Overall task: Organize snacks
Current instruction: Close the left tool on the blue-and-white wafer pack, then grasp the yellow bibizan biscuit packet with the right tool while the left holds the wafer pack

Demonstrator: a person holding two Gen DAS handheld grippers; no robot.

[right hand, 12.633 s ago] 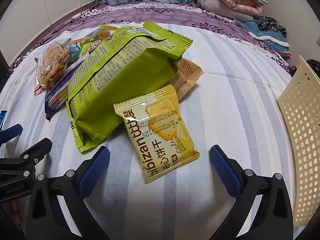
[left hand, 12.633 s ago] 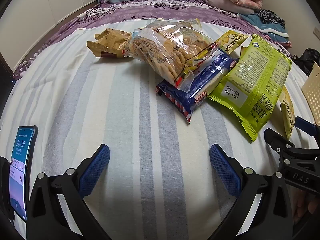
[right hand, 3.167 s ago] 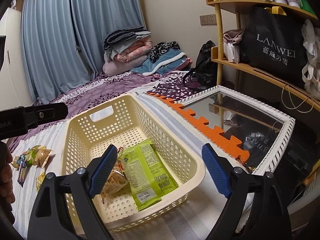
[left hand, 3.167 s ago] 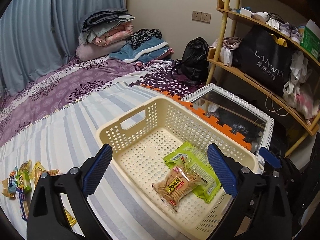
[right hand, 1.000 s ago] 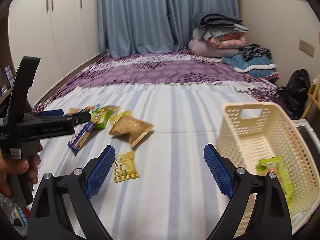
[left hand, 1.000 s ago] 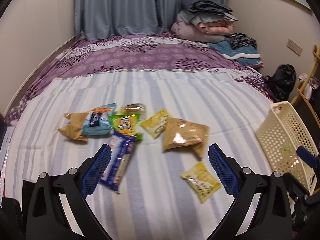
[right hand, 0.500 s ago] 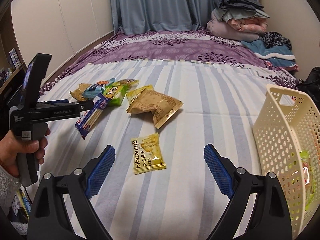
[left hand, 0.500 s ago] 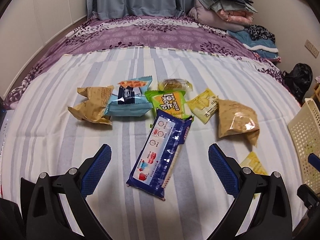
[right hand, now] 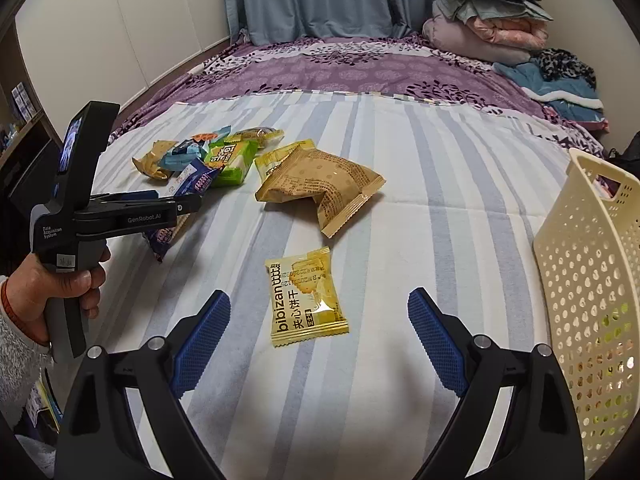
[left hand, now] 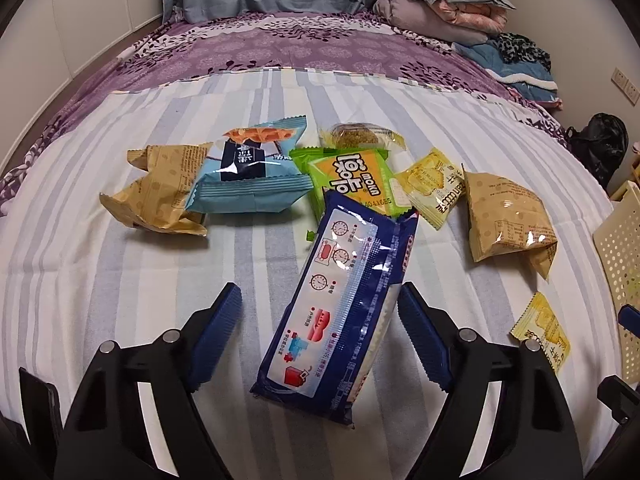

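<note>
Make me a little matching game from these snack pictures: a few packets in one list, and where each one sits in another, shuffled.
Things:
1. long blue packet
2. small yellow biscuit packet
3. light blue packet
4. green packet

Places:
A. partly under the long blue packet's far end
B. between the closing fingers of the left gripper
C. ahead of the open right gripper
D. overlapping a tan packet

Pairs: 1-B, 2-C, 3-D, 4-A

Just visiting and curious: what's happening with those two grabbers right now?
Left gripper closing around blue packet. Right gripper open above yellow packet. Basket at right; nothing blocking.
</note>
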